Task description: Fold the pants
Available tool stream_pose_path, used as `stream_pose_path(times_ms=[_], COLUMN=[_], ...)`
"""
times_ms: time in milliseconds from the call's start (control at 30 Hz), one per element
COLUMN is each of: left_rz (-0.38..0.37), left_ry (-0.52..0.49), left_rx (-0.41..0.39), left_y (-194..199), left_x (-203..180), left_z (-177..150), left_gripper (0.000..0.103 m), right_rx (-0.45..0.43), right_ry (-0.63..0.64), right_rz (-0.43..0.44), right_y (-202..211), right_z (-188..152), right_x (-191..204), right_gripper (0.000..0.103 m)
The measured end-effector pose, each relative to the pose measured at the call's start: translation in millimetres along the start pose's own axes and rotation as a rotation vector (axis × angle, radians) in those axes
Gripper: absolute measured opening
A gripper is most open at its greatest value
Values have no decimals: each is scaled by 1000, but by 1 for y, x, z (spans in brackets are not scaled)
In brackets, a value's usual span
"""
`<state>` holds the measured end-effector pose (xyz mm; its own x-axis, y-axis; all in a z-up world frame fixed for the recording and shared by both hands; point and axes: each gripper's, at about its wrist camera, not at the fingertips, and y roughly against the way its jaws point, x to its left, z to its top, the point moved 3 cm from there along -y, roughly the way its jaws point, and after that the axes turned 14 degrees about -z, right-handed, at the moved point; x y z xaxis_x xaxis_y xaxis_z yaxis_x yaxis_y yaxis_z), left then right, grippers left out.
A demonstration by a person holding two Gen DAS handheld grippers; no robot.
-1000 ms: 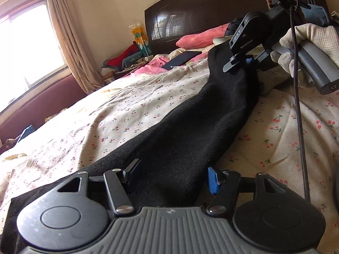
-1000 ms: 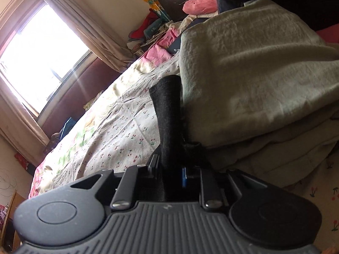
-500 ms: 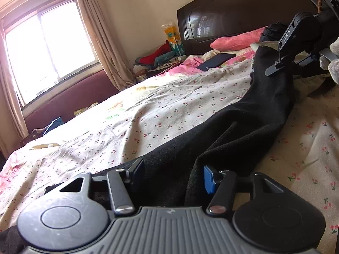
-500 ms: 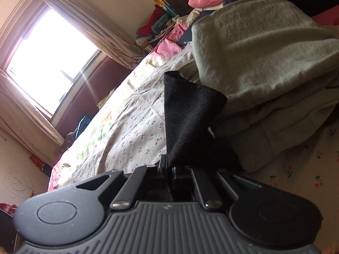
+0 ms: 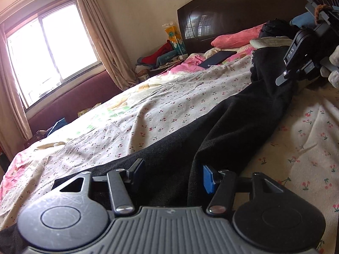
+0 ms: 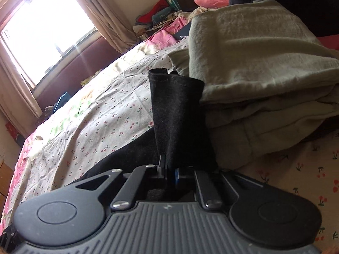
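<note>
Two grippers work one pair of black pants [image 5: 239,118], which stretches diagonally across a cherry-print bedsheet [image 5: 165,97] from the lower centre of the left wrist view to its upper right. The left gripper [image 5: 172,174] stands fairly wide, its fingers straddling the near end of the fabric; whether the pads press the cloth cannot be told. In the upper right of that view the right gripper [image 5: 281,80], held in a gloved hand [image 5: 332,69], meets the far end. In the right wrist view its jaws, nearly together and just easing apart, pinch a cuff that stands upright at frame centre, beside a folded pale green blanket [image 6: 254,48].
</note>
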<state>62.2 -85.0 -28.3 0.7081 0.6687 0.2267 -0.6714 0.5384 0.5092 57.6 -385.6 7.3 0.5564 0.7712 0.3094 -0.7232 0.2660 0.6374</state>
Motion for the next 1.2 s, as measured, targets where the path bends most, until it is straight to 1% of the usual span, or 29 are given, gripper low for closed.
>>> stream_pose_path(times_ms=[67, 133, 200, 267, 333, 400, 500, 533, 567, 600, 633, 667, 733, 767, 800, 867, 900, 933, 1000, 1033, 1133, 1200], left_rz=[-3, -4, -5, -11, -13, -13, -15, -17, -18, -19, -20, -20, -17, -18, -20, -24, -27, -31, -32, -30, -32, -38], left_ry=[12, 16, 10, 9, 10, 11, 15, 15, 13, 11, 9, 7, 3, 4, 7, 10, 11, 10, -3, -11, -13, -5], left_rx=[0, -1, 1, 3, 2, -1, -1, 2, 5, 9, 10, 11, 9, 10, 13, 20, 23, 27, 33, 35, 37, 41], left_y=[-1, -2, -4, -5, -5, -4, -4, -5, -6, -6, -6, -6, -6, -7, -7, -9, -10, -12, -13, -14, -15, -16], left_x=[1, 1, 0, 0, 0, 0, 1, 1, 0, 0, -1, -2, -1, -1, -1, -1, -1, -2, -4, -5, -5, -4], left_z=[0, 1, 0, -1, 0, 0, -1, -1, -2, -2, -2, -2, -1, -1, -1, -2, -3, -2, -4, -4, -4, -4], left_gripper=[70, 70, 70, 70, 70, 70, 70, 70, 70, 71, 70, 71, 70, 71, 71, 71, 71, 71, 71, 71, 71, 71], right_rx=[-12, -30, -37, -57, -87, -108, -136, -143, -149, -153, -146, -140, -142, -133, -120, -149, -161, -154, -88, -65, -108, -120], right_ry=[-26, -1, 15, 3, -45, -93, -134, -120, -110, -101, -101, -101, -72, -65, -62, -26, -17, -19, -74, -81, -33, -65], right_rz=[0, -20, -26, -37, -44, -35, -1, 2, 5, 13, 10, 12, 55, 88, 147, 231, 244, 235, 179, 154, 132, 106], right_y=[3, 8, 16, 25, 31, 35, 43, 43, 42, 39, 36, 33, 33, 36, 40, 53, 55, 50, 28, 20, 22, 21], right_z=[7, 11, 10, 8, 6, 5, 5, 6, 7, 10, 12, 13, 13, 11, 8, 4, 2, 2, 2, 1, 2, 7], right_x=[-6, -7, -10, -18, -31, -40, -44, -41, -38, -33, -29, -22, -4, 6, 19, 34, 36, 34, 23, 19, 20, 12], right_gripper=[16, 21, 23, 25, 28, 28, 28, 25, 18, 15, 9, 7, 6, 4, 5, 4, 4, 4, 4, 4, 4, 4])
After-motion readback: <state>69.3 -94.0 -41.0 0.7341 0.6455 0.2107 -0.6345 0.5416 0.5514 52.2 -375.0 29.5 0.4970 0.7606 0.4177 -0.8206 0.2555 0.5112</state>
